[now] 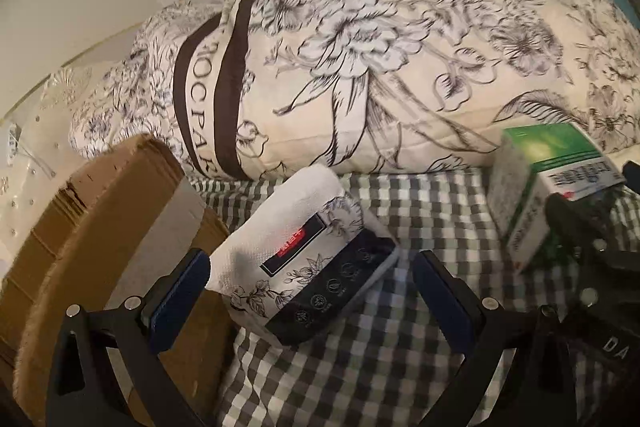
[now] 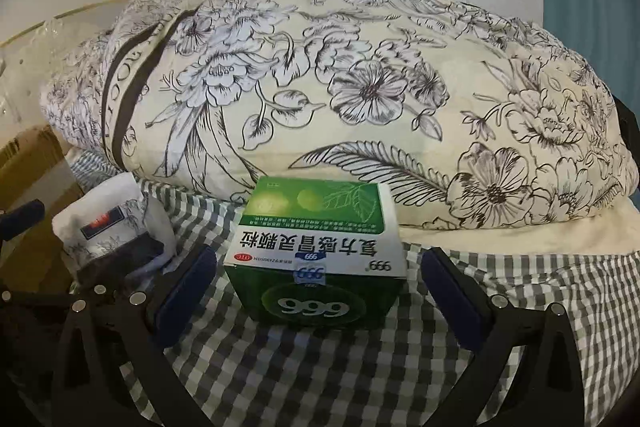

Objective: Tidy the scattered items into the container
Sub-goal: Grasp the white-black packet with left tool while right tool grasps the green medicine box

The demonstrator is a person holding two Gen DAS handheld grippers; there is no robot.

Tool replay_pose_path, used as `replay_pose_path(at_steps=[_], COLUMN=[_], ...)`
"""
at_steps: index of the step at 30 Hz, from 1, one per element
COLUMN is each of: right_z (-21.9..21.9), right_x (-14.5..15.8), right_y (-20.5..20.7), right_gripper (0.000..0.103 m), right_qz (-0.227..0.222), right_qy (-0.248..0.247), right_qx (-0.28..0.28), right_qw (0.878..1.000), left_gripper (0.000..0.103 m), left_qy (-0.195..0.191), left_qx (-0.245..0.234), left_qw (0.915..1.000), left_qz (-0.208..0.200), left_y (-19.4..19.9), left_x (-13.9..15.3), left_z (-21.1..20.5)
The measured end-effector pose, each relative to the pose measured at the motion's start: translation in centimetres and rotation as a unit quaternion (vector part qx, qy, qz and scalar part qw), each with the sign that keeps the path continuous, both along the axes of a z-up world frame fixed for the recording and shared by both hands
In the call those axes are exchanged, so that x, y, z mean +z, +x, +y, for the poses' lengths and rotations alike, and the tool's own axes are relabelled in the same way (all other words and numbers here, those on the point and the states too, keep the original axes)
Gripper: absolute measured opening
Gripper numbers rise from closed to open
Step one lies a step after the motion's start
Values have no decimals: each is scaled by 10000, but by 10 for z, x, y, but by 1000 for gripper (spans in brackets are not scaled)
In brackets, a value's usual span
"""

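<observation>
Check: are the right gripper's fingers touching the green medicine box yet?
Apart. The right wrist view shows checked cloth between each pad and the green medicine box; the right gripper is open.

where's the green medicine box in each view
Left wrist view: green medicine box at the right edge, right of the tissue pack.
Right wrist view: box centred, between the open right hand-held gripper fingers.
Shared landmark: the floral quilt behind it.

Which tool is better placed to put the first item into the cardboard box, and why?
Left. The left tool is open around the tissue pack, right beside the cardboard box. The right tool brackets the medicine box, farther from it.
</observation>
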State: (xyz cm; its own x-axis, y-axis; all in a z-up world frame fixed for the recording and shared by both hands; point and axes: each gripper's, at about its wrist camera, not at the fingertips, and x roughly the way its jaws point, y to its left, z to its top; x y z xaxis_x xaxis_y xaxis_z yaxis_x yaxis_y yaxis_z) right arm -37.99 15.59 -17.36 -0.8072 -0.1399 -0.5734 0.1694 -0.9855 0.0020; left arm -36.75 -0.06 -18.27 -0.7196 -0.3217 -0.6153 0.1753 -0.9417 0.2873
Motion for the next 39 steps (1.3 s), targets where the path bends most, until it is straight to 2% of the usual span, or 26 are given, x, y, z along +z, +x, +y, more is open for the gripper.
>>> replay_pose_path(at_steps=[3, 9, 14, 18, 22, 24, 27, 28, 31, 33, 35, 36, 39], right_z=[2, 0, -1, -4, -4, -2, 1, 4, 12, 16, 18, 20, 23], right_x=[-7, -16, -16, -14, -13, -13, -10, -10, -7, -5, -3, -3, -1], right_y=[-7, -14, -14, -12, -12, -12, -12, -12, -12, -11, -10, -10, -10], right_gripper=[103, 103, 102, 93, 93, 93, 92, 92, 92, 92, 92, 92, 92], right_qz=[-149, -173, -131, -25, -13, -18, 29, 31, 27, 40, 70, 76, 83], right_qy=[31, 123, 143, 184, 188, 160, 127, 73, -159, -238, -302, -315, -416], right_qx=[-62, -140, -150, -94, -106, -107, -184, -212, -267, -302, -339, -353, -354], right_qw=[9999, 9997, 9997, 9998, 9998, 9998, 9997, 9997, 9995, 9993, 9989, 9988, 9985], left_gripper=[103, 103, 103, 103, 101, 84, 70, 67, 52, 34, 30, 24, 21], left_qy=[84, -23, -111, 170, 330, 367, 369, 369, 398, 489, 603, 643, 706], left_qx=[-1, -260, -225, -250, -289, -420, -551, -568, -700, -782, -851, -896, -958], left_qw=[9999, 9996, 9994, 9982, 9969, 9962, 9956, 9954, 9948, 9942, 9932, 9927, 9920], left_qz=[-66, 142, -225, -518, -655, -665, -668, -677, -627, -551, -508, -481, -419], left_y=[-4, -16, -41, -53, -58, -57, -51, -49, -38, -27, -18, -13, 3], left_x=[-5, -7, -28, -44, -49, -49, -48, -47, -41, -33, -26, -22, -12], left_z=[-5, -3, -4, -7, -10, -6, -1, 1, 8, 13, 17, 19, 26])
